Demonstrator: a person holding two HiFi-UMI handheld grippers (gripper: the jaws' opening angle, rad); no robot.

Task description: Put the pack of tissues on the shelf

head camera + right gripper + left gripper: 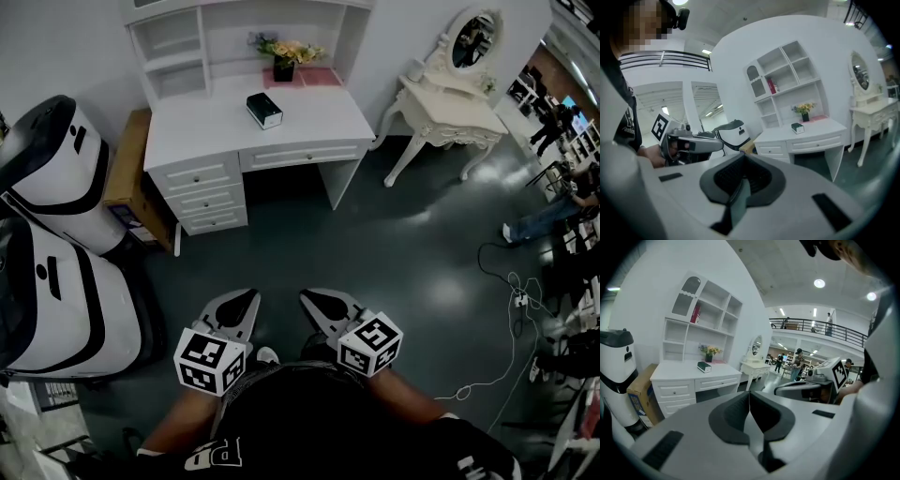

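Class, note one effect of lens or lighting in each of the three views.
Head view: the wide lens bows the desk edges, and overhead light glares off the dark floor. Left gripper view: strong fisheye, black corners, ceiling lamps bloom white. Right gripper view: the same fisheye curves the shelf unit.

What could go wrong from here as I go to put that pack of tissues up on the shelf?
The flower pot stands a little behind the pack of tissues on the desk; a reach could knock it over. Both the left tool and right tool are shut, so either may shove the pack unless opened first.
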